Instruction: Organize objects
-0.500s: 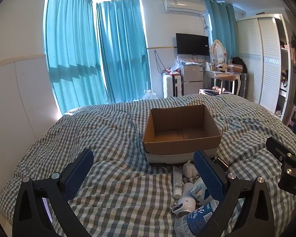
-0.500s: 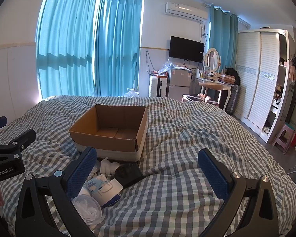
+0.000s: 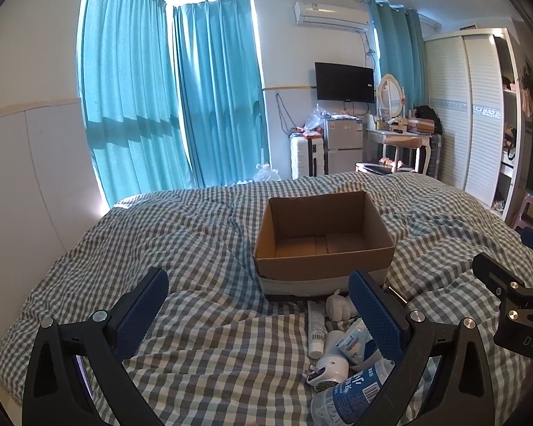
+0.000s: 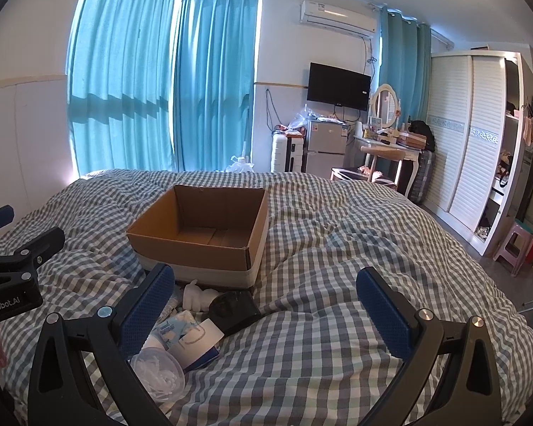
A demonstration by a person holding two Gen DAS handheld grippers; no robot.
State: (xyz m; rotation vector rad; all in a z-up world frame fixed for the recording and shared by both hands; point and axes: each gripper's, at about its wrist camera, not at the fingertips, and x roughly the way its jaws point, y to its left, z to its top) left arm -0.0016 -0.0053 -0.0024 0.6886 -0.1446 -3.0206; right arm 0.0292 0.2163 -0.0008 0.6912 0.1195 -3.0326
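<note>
An open, empty cardboard box (image 3: 323, 248) (image 4: 202, 227) sits on a grey checked bedspread. In front of it lies a pile of small items: a white tube (image 3: 315, 330), a white soft toy (image 3: 339, 307) (image 4: 195, 298), a blue-labelled bottle (image 3: 351, 394), a black pouch (image 4: 234, 307), a tissue pack (image 4: 176, 330) and a clear lidded cup (image 4: 158, 372). My left gripper (image 3: 259, 305) is open and empty, left of the pile. My right gripper (image 4: 266, 301) is open and empty, right of the pile. Each gripper shows at the edge of the other's view.
The checked bedspread (image 3: 181, 234) (image 4: 355, 234) spreads wide on both sides of the box. Beyond the bed stand blue curtains (image 3: 216, 99), a white suitcase (image 3: 303, 158), a small fridge (image 3: 343, 145), a dressing table (image 3: 398, 135) and a white wardrobe (image 3: 469, 113). A pink stool (image 4: 513, 245) stands on the floor.
Both grippers have shifted only slightly; the box and the pile lie as before.
</note>
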